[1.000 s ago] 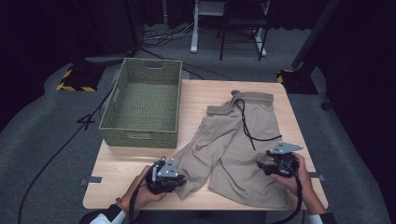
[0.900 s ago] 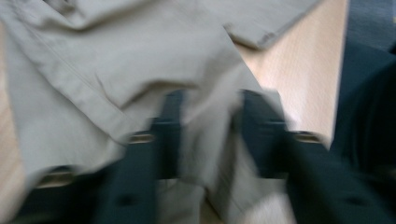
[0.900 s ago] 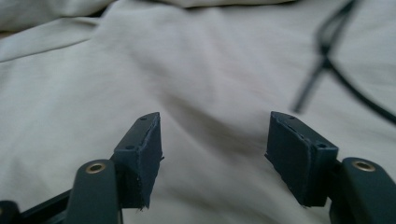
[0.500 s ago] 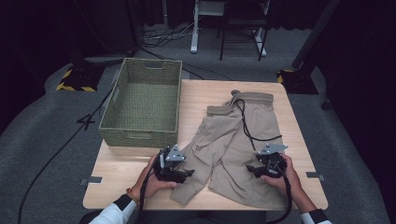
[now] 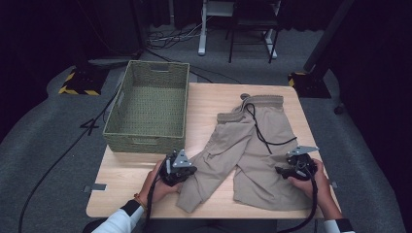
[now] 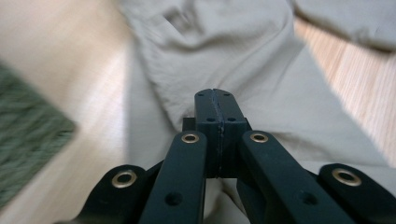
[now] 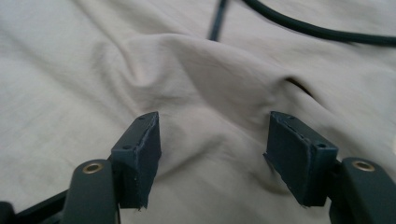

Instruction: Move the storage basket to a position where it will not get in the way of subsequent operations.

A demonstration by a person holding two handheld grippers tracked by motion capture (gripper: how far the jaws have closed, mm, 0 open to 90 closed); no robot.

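Beige shorts (image 5: 262, 141) with a black drawstring (image 5: 265, 138) lie flat on the wooden table (image 5: 214, 102). My left gripper (image 5: 190, 171) is at the outer edge of the left leg. In the left gripper view its jaws (image 6: 215, 100) have just closed, and the pads meet on a pinch of the beige fabric (image 6: 224, 46). My right gripper (image 5: 281, 171) rests on the right leg. In the right gripper view (image 7: 215, 149) it is open, with a low ridge of cloth (image 7: 196, 70) between the spread pads and the drawstring (image 7: 317, 30) beyond.
An empty green woven basket (image 5: 145, 141) stands on the table's left half, close behind my left hand. The table's front edge runs just below both hands. Dark floor with cables surrounds the table.
My left gripper moved away from the front edge to the left leg's edge. My right gripper slid left over the right leg, then back to the right.
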